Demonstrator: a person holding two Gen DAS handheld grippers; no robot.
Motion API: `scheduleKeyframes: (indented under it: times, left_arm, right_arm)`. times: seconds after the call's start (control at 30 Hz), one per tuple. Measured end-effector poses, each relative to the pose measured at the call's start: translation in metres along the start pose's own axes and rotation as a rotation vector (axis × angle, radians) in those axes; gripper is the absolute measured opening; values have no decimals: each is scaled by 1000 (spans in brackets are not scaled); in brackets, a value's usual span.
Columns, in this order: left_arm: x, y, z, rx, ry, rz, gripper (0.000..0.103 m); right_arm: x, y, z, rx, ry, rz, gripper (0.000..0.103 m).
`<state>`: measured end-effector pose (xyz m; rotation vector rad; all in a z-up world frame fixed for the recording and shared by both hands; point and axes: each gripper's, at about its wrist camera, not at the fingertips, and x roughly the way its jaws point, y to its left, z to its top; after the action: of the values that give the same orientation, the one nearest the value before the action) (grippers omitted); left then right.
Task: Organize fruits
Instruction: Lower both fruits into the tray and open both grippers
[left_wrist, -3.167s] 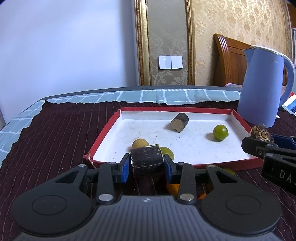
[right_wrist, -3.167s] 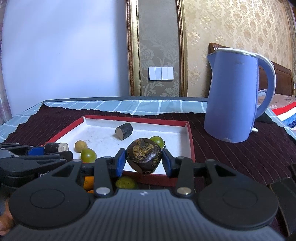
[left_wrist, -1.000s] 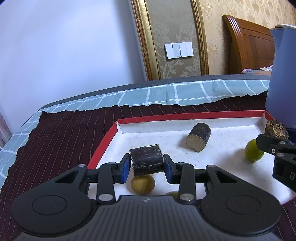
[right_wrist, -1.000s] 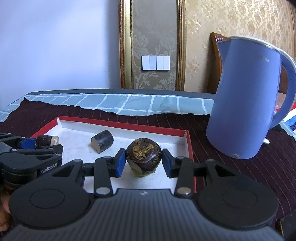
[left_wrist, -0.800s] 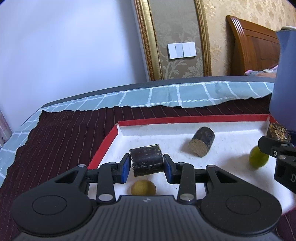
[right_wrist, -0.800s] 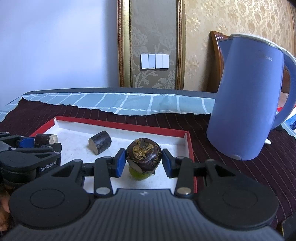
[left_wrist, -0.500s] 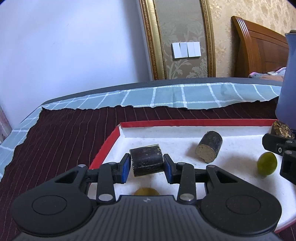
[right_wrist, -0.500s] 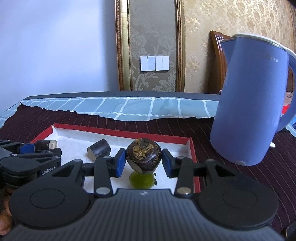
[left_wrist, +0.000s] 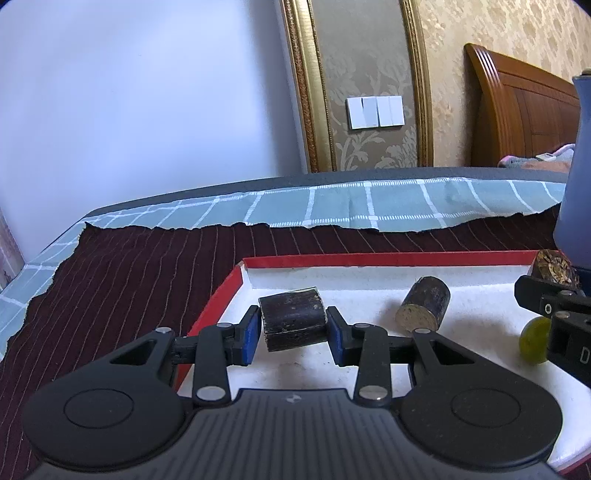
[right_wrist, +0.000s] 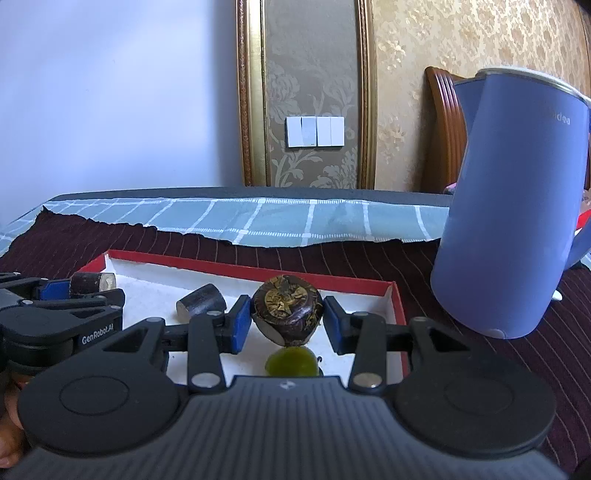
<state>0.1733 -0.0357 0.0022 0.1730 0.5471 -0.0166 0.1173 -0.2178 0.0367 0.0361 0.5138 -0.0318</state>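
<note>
Both grippers hold dark fruit pieces above the red-rimmed tray.

Left wrist view: the left gripper (left_wrist: 291, 329) clamps a dark cylinder piece (left_wrist: 293, 320) over the tray (left_wrist: 388, 258); ahead to its right a second dark piece (left_wrist: 424, 308) lies on the white floor, a green fruit (left_wrist: 533, 339) farther right. Right wrist view: the right gripper (right_wrist: 286, 321) grips a round dark brown fruit (right_wrist: 287, 308); the green fruit (right_wrist: 291, 363) sits just below it, a blue kettle (right_wrist: 513, 206) stands on the tabletop to the right.

A grey-edged table (right_wrist: 155, 194) carries a pale blue checked cloth (right_wrist: 280, 221), overlaid by a dark maroon pinstriped cloth (left_wrist: 140, 269). On it sit a shallow red-rimmed white tray (left_wrist: 369, 258) and, to the right, a blue plastic kettle (right_wrist: 509, 221).
</note>
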Motion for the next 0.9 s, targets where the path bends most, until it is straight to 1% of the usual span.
scheduleKeyframes:
  times: [0.3, 0.73, 0.9]
  left_arm:
    - [5, 1, -2, 5, -2, 14, 37]
    - [16, 16, 1, -46, 11, 15, 38]
    - [18, 16, 0, -41, 13, 18, 38]
  right_arm:
    - [8, -4, -4, 14, 11, -17, 40]
    - [14, -3, -6, 12, 17, -48, 40]
    - [16, -5, -8, 16, 20, -53, 40]
